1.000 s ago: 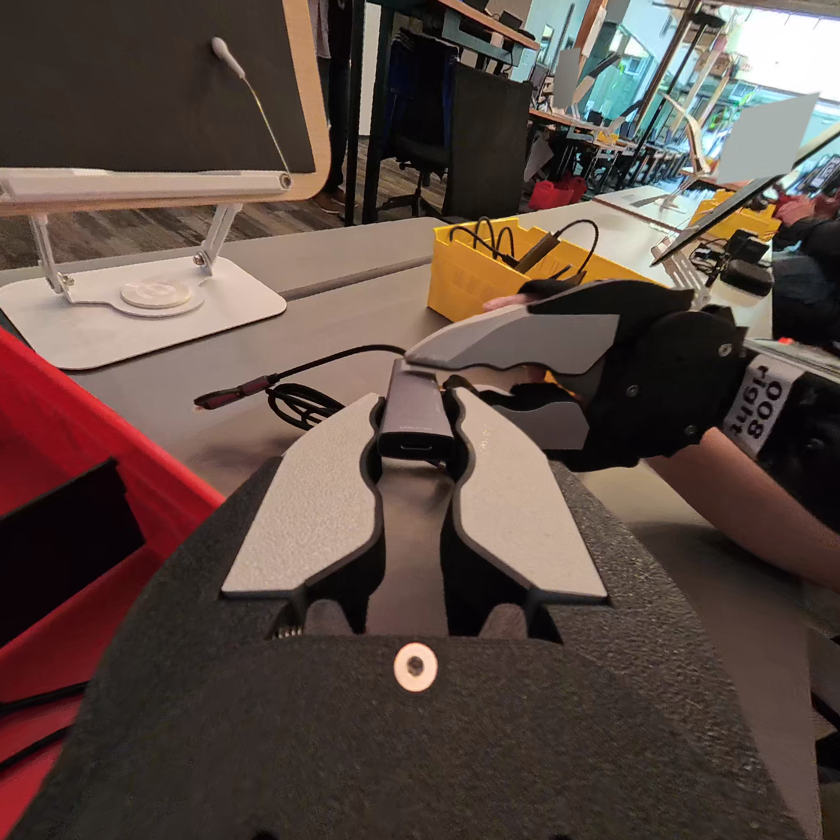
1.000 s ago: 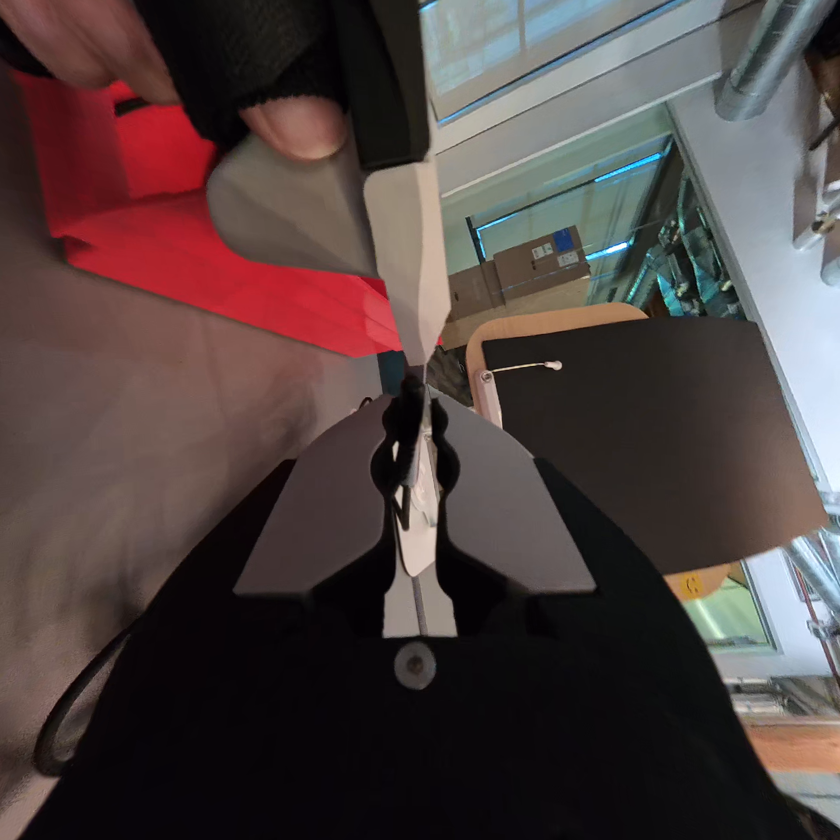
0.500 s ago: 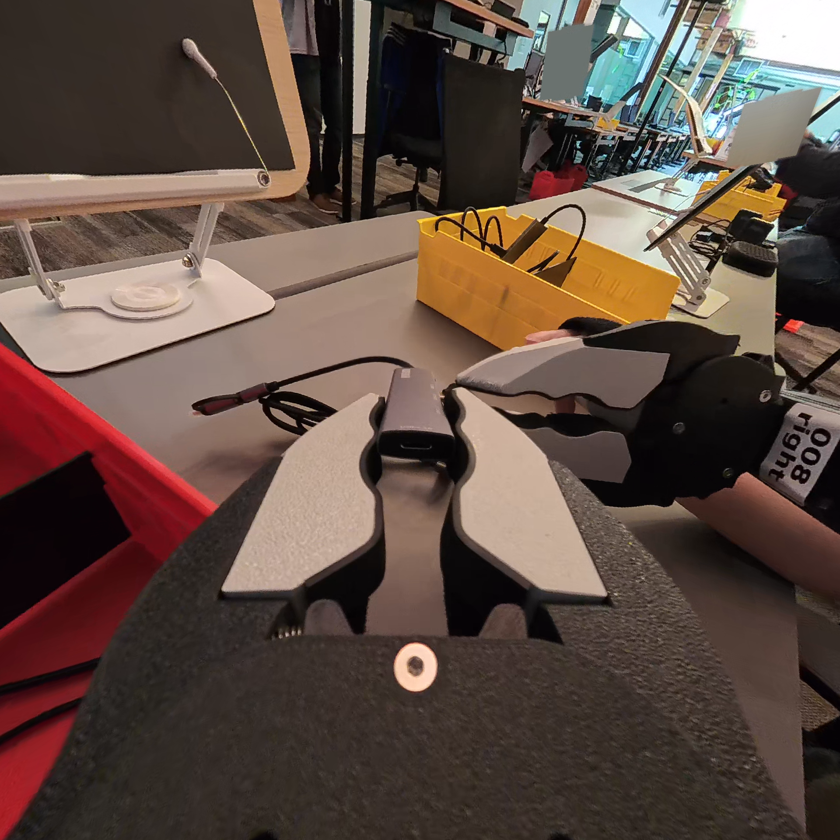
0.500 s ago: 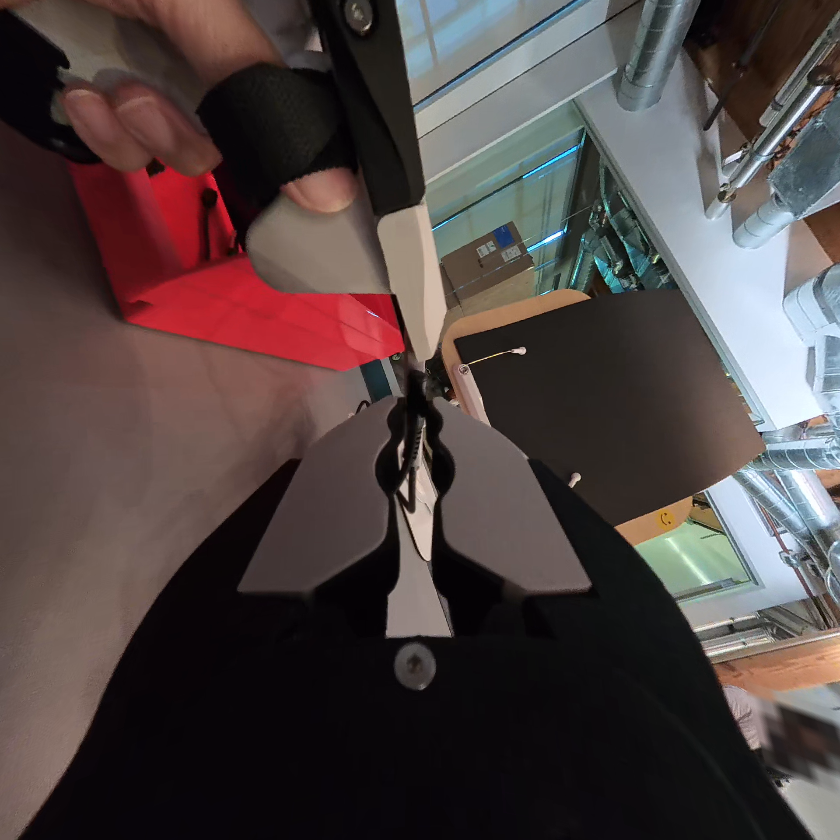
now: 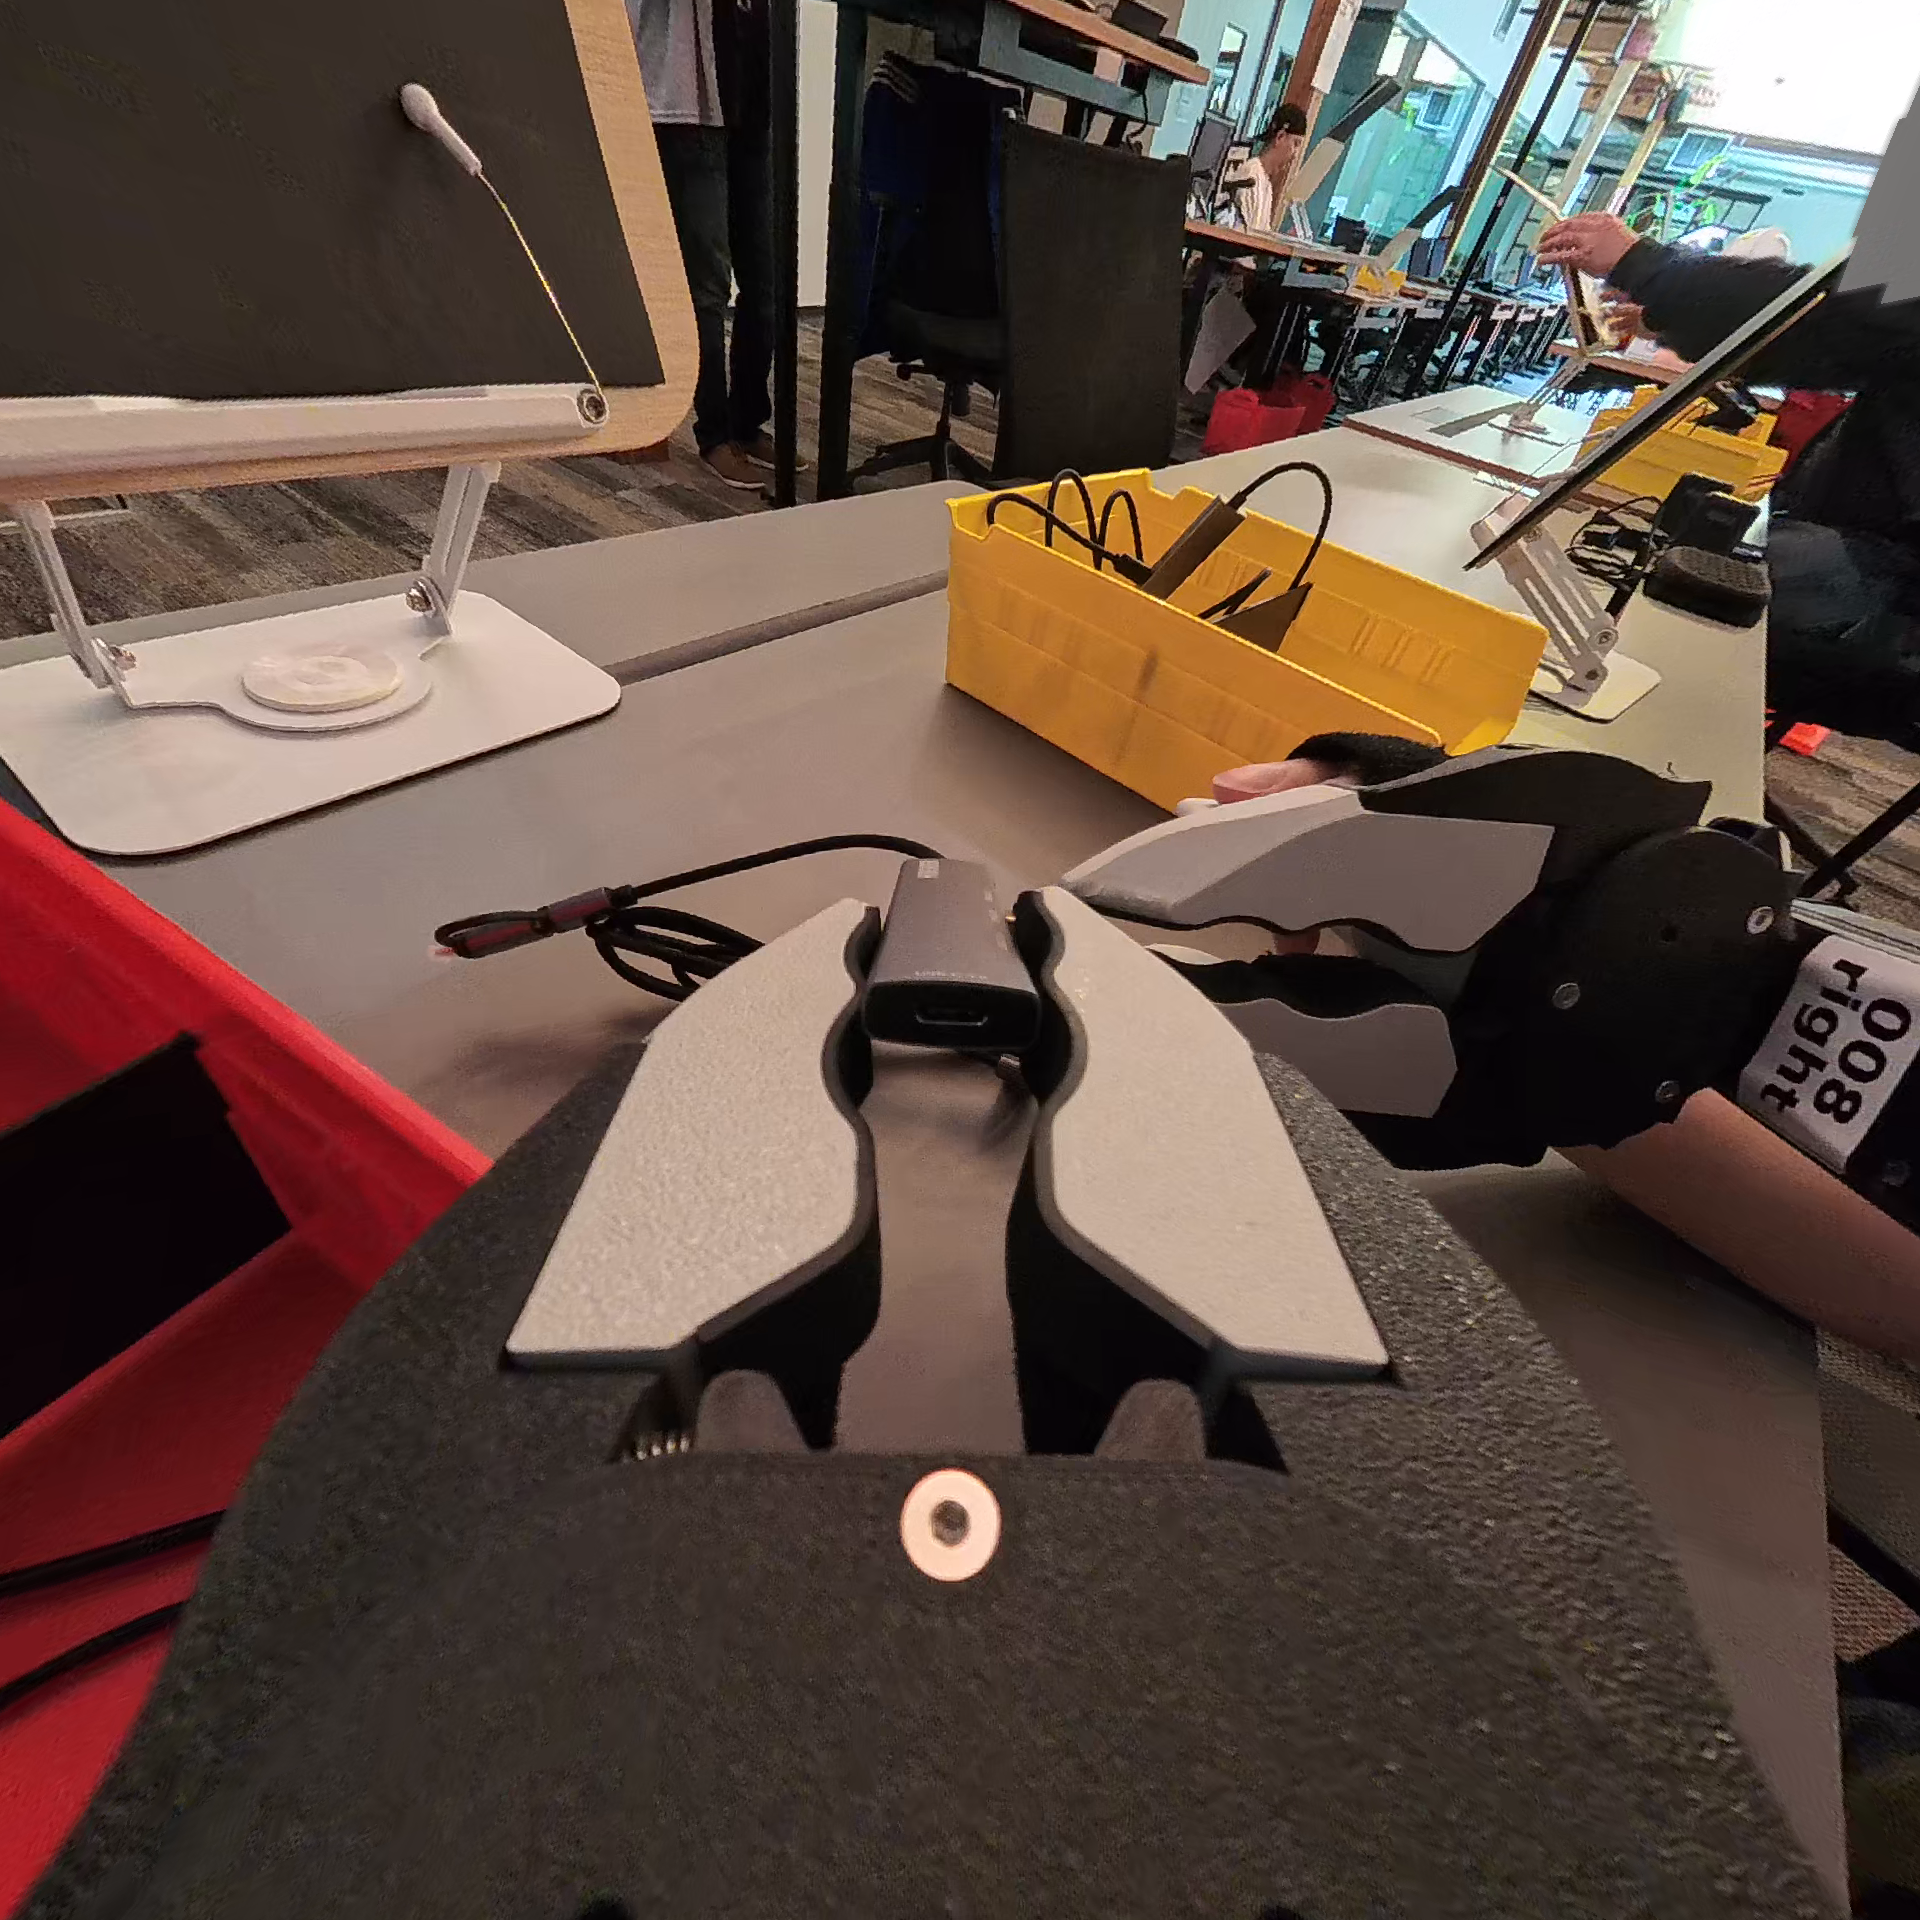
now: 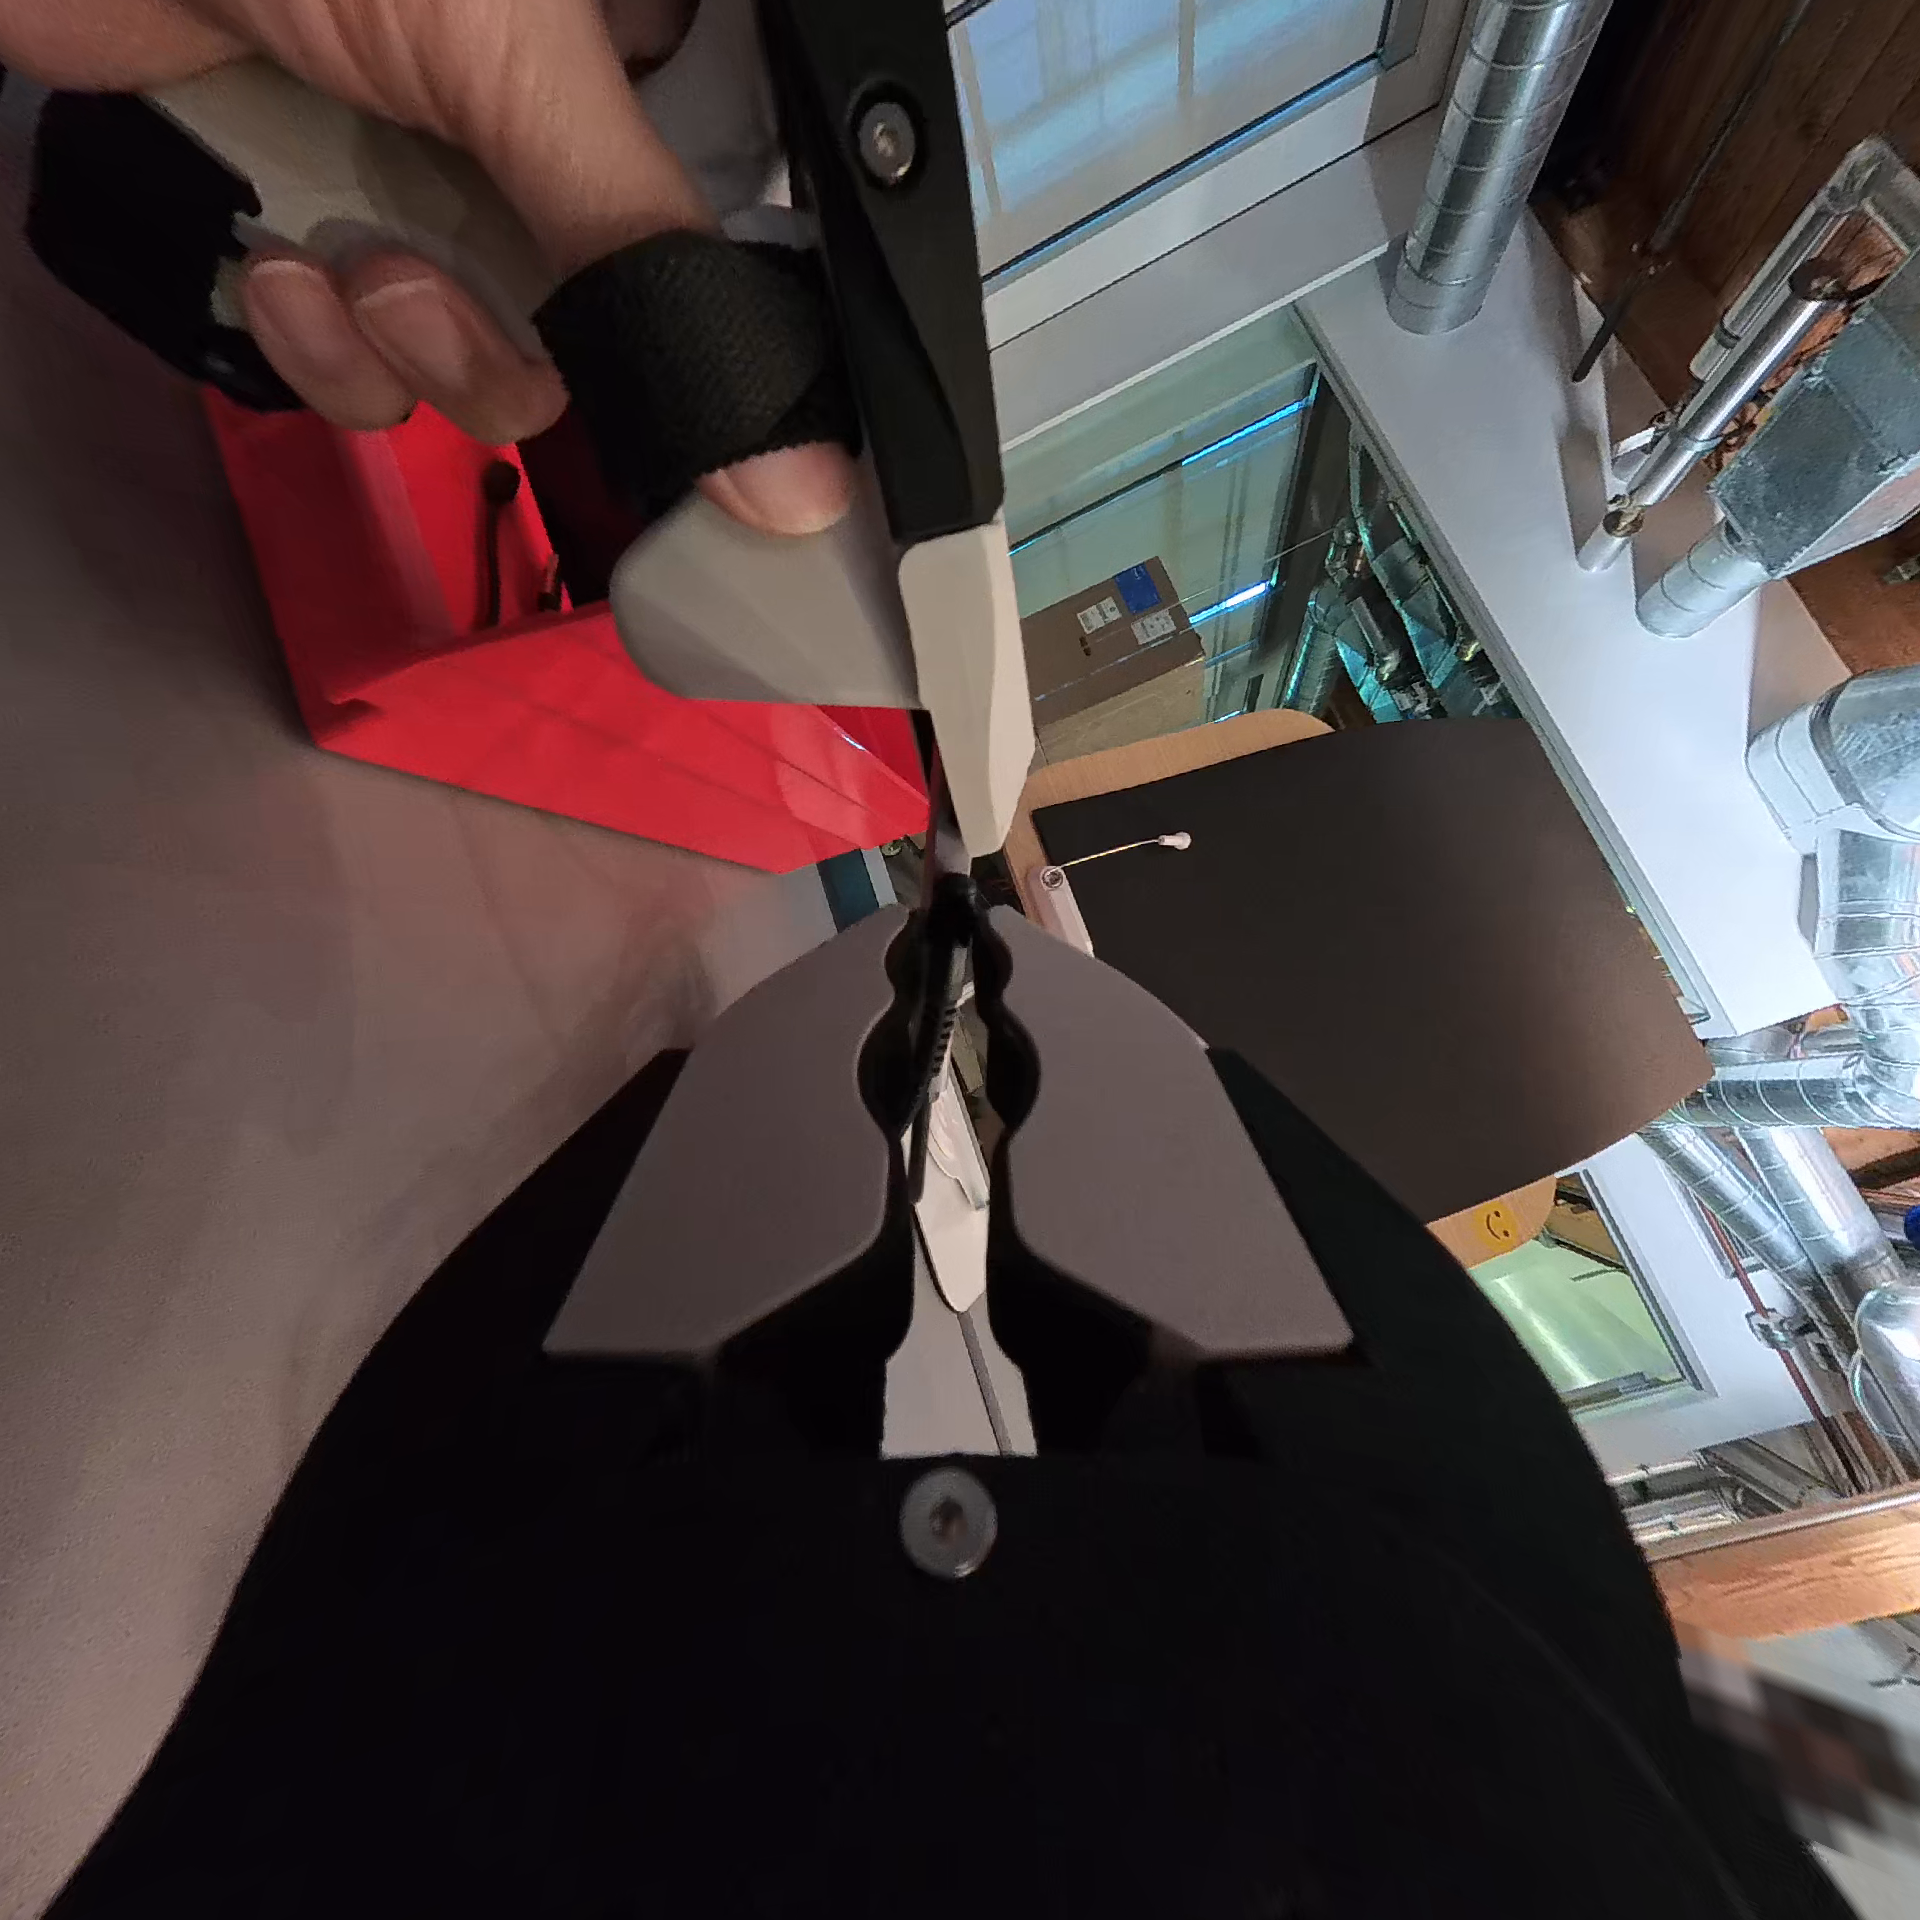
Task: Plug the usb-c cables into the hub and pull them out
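grey table [image 5: 727, 769] in open office; left claw [image 5: 951, 971] grips hub [image 5: 951, 951], right claw [image 6: 951, 935] pinches cable [image 6: 935, 997].

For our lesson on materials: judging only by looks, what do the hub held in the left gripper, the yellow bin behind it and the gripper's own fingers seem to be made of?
Hub: probably anodised metal, possibly plastic; dark grey, smooth satin sheen. Yellow bin: moulded plastic; uniform colour, ribbed wall, scuff marks. Left gripper fingers: seemingly hard plastic, perhaps printed; grey, matt, grainy faces edged with black pads.

We see a yellow bin [image 5: 1195, 675] on the grey table [image 5: 727, 748], dark adapters and cords inside it; left of the bin stands a white stand [image 5: 312, 707], nearer left a red bin [image 5: 156, 1039].
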Action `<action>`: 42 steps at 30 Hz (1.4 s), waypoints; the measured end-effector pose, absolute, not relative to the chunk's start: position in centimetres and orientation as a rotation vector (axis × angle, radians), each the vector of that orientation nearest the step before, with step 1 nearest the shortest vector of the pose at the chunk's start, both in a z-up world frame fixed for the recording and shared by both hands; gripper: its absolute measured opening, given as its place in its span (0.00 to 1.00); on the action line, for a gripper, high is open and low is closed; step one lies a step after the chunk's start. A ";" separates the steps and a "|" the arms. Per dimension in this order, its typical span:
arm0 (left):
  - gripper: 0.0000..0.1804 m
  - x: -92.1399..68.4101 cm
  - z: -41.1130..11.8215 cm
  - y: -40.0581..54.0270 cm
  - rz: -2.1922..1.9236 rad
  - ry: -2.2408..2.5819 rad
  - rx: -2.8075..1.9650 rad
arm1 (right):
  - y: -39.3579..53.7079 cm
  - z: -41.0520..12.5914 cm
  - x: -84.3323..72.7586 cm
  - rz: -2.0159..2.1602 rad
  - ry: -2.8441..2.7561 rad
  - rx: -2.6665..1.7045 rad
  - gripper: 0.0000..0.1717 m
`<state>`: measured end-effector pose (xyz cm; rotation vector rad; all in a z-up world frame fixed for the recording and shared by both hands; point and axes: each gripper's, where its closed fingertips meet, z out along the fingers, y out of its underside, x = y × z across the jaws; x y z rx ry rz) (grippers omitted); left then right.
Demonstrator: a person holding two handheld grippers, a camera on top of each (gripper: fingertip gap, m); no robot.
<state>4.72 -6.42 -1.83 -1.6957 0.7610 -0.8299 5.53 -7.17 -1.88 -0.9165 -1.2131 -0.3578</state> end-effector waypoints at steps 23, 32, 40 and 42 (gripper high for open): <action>0.14 4.9 -2.3 -6.7 -0.831 0.793 -1.704 | -7.2 -2.6 5.5 -0.367 -1.251 -0.958 0.05; 0.14 4.9 -2.3 -6.6 -0.882 0.750 -1.712 | -6.9 -2.6 5.5 -0.408 -1.235 -0.952 0.04; 0.13 4.6 -2.5 -5.7 -0.922 0.681 -1.753 | -6.2 -2.6 5.4 -0.356 -1.188 -0.998 0.05; 0.13 4.6 -2.3 -5.8 -1.000 0.663 -1.748 | -6.0 -2.6 5.6 -0.323 -1.163 -1.018 0.09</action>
